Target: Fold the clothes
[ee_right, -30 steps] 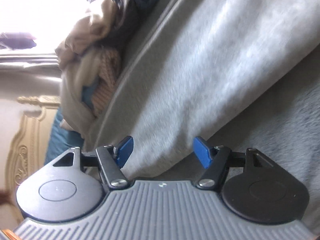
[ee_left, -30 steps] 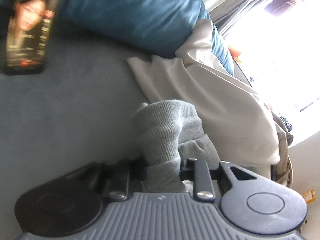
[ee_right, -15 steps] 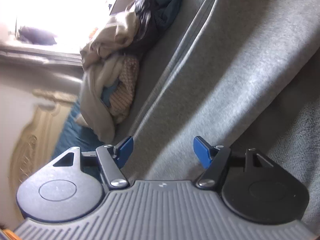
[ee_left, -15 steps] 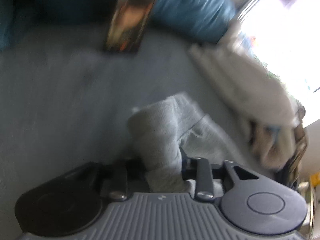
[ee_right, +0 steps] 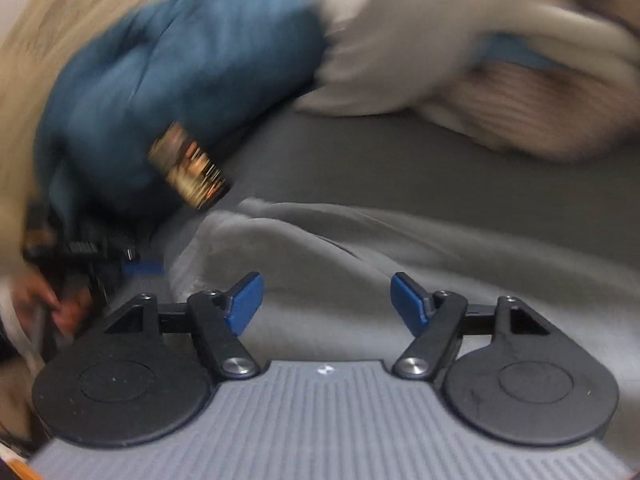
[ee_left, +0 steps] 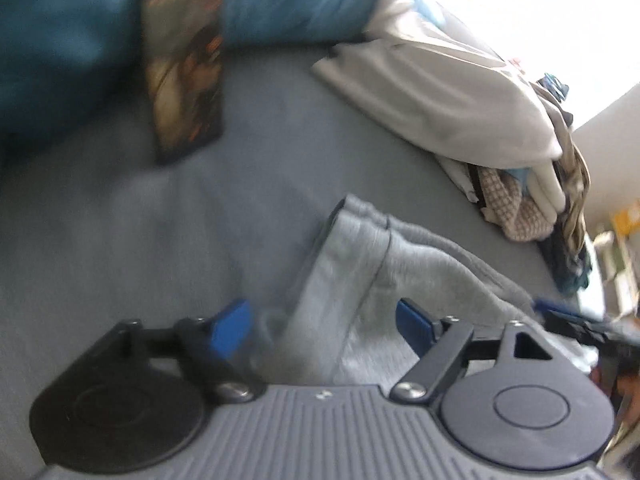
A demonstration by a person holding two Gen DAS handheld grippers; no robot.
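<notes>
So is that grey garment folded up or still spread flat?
Partly folded: the grey garment shows doubled layers at its cuff end, lying on the bed. The rest is out of view.

Light grey ribbed sweatshirt (ee_left: 360,264), dark grey bedsheet (ee_left: 120,248), teal pillow (ee_left: 280,4), white garment (ee_left: 440,92), beige checked cloth (ee_left: 516,216)

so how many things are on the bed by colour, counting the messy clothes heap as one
grey: 1, the grey sweat garment
blue: 1, the blue pillow
white: 1, the white garment
dark printed: 1, the flat packet
mixed colours: 1, the clothes heap
total: 5
</notes>
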